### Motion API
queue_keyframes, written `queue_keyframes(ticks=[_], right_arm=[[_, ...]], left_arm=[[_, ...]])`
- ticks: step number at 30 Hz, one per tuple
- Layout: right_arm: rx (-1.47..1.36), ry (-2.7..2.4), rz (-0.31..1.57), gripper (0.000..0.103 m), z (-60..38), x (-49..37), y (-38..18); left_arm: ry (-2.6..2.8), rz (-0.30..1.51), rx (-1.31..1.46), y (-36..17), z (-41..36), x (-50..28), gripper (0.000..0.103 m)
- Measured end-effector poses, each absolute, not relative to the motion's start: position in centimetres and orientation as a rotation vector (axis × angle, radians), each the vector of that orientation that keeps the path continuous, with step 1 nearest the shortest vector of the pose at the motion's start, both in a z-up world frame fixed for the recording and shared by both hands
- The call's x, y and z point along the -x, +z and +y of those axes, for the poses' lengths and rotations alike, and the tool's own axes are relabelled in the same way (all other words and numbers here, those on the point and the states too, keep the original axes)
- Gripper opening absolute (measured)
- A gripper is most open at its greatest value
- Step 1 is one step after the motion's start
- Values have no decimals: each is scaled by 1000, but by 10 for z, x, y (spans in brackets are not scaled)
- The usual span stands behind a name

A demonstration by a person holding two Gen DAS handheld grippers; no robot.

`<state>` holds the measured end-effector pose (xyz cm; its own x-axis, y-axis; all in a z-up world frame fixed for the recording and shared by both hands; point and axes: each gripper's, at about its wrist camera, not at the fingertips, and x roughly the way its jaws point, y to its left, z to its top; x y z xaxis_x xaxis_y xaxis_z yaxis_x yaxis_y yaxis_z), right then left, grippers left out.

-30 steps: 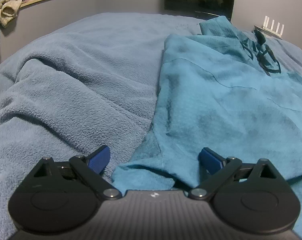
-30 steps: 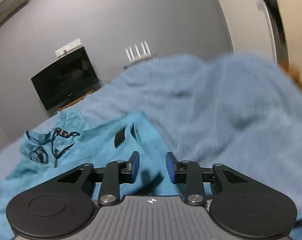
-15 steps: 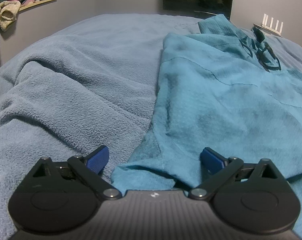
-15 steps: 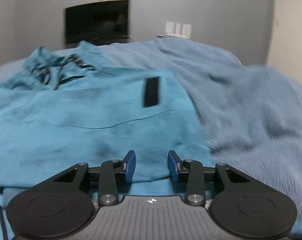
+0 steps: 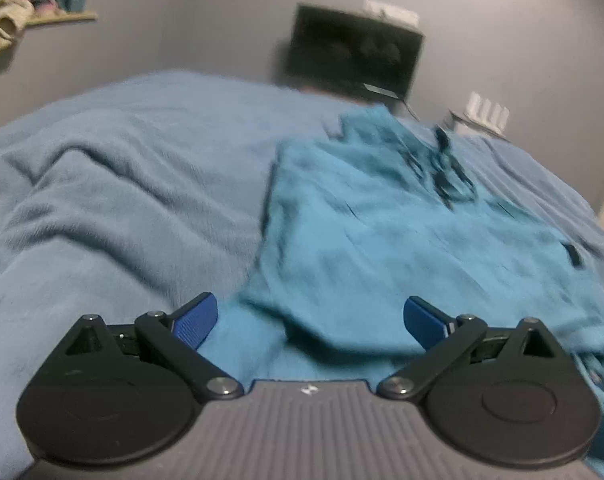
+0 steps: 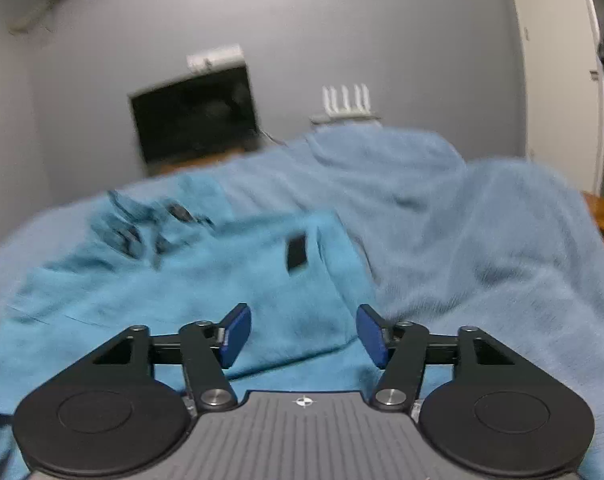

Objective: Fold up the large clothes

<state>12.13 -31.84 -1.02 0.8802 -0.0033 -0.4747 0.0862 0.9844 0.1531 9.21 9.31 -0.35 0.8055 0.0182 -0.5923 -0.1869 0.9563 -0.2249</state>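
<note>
On the left, the left gripper (image 5: 307, 318) is held with its jaws spread wide and nothing gripped; the near hem of the teal hooded sweatshirt (image 5: 401, 248) lies between and below the blue pads (image 5: 194, 316), apparently so that this corner can be taken for a fold. The sweatshirt is spread flat on the pale blue fleece blanket (image 5: 122, 200), its hood and dark drawcords toward one o'clock, its straight left edge running toward twelve.

On the right, the right gripper (image 6: 303, 334) is likewise released: its jaws have just been opening, and no cloth is pinched between them, the hem lying just beneath. From here the sweatshirt (image 6: 182, 292) fills the ten o'clock side, a small black tab (image 6: 296, 254) at twelve, the garment's right edge meeting the blanket (image 6: 481, 260) at one o'clock. The fabric looks soft, thick and lightly mottled.
</note>
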Motion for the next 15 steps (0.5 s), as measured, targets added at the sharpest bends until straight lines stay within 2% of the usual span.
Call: queue_keyframes(ticks=[2,5,8,15], right_arm=[[-139,11,454,77,-328,-93,17],[-38,70,436,82,-341,-54,48],[67,105,410,87,-360,-13,72],[205,137,505,88,-408,72,91]], left_arm=[[82,672,307,6,95,-71,100],[31,694,326,33,103,-37,100],[1,672,183,67,104,-1,100],[-52,727,-130,88,108,87,100]])
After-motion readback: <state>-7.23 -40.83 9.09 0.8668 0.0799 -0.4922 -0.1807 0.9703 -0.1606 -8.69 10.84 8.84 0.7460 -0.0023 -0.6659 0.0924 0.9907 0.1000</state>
